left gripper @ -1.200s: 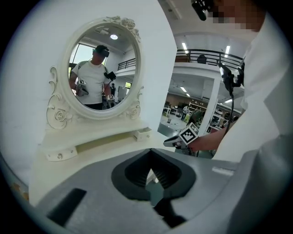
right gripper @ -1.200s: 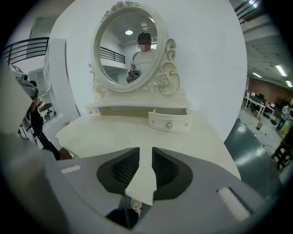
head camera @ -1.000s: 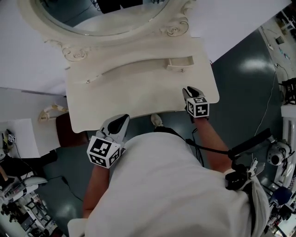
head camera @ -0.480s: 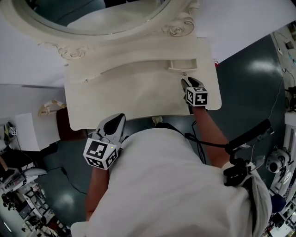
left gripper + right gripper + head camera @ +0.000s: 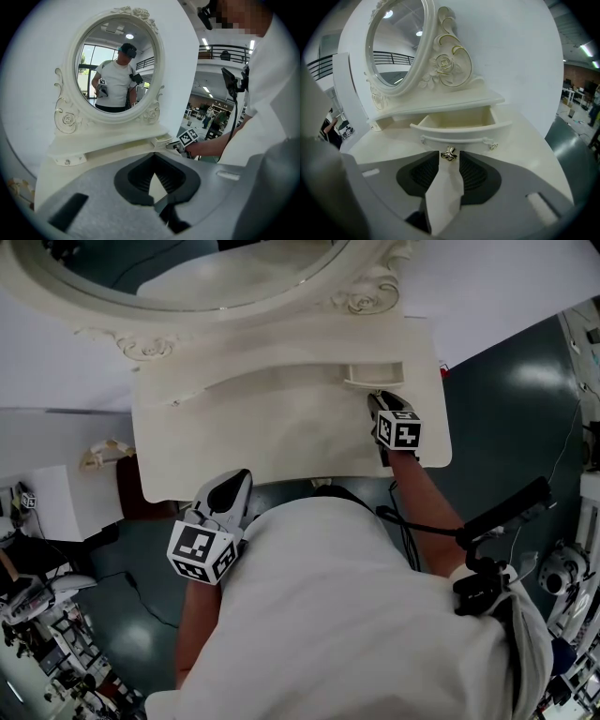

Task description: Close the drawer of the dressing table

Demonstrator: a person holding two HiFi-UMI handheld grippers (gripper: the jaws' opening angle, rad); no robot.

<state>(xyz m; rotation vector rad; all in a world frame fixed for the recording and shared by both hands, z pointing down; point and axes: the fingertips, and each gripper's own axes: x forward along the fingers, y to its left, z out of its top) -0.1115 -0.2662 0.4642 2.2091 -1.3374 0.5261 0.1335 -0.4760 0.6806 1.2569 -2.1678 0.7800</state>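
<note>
Left gripper (image 5: 239, 480): clenched on nothing, tips together, at the 7 o'clock edge of the dressing table (image 5: 281, 442).
Right gripper (image 5: 450, 161): jaws slightly parted, not closed on anything.
Knob (image 5: 449, 153): metal, sitting between the right jaw tips.
Drawer (image 5: 461, 123): pulled open, at the tabletop's 1 o'clock, beneath the shelf.
Mirror (image 5: 393, 42): oval, carved frame, at 12 o'clock behind the drawer.

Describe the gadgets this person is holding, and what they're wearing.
The left gripper and right gripper are light grey plastic, with black ribbed pads inside. Each carries a white cube printed with black square markers. The person wears a white short-sleeved T-shirt.
</note>
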